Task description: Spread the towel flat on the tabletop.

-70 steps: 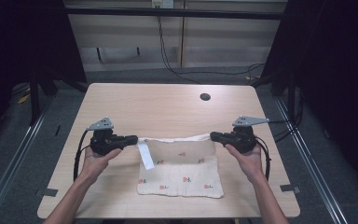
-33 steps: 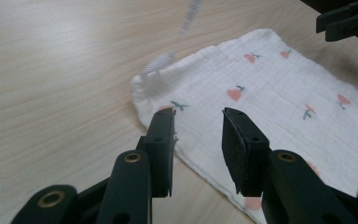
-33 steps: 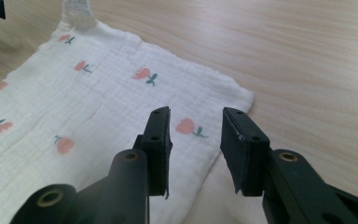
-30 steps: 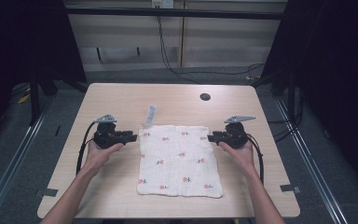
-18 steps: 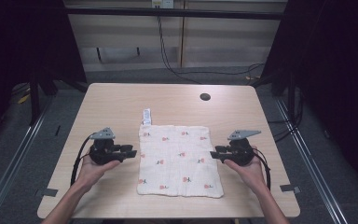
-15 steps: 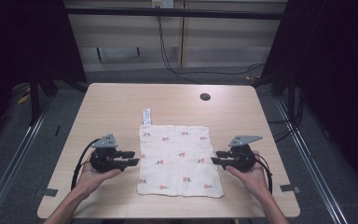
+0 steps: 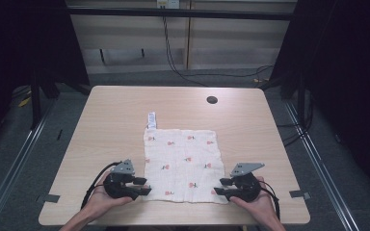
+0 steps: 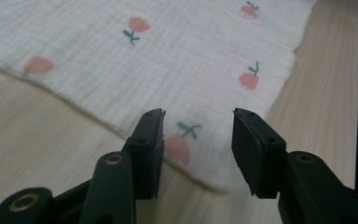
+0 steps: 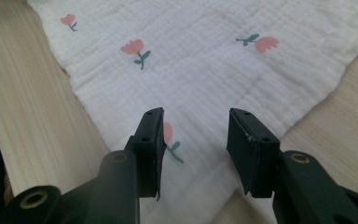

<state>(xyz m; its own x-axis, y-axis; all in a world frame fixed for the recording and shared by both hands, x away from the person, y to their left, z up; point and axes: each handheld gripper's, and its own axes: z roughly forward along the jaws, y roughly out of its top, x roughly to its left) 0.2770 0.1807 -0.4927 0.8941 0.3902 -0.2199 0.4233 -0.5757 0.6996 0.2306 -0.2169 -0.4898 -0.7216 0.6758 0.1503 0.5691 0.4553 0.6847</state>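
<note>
White muslin cloth with small pink tulip prints, spread flat near the middle of the pale wooden table, its near edge close to the table's front edge. Small white care label sticking out from the far left corner, flat on the wood. At the near left corner, left gripper, low over the table, black jaws apart and just opened wider, the corner of the cloth lying under the gap but not pinched; same in the left gripper view, a tulip print between the two pads. At the near right corner, right gripper, jaws likewise apart and just opened wider, cloth corner beneath them, unclamped. Person's hands behind both grippers, entering from the bottom. Round dark hole in the tabletop, far right, well apart from the cloth.
</note>
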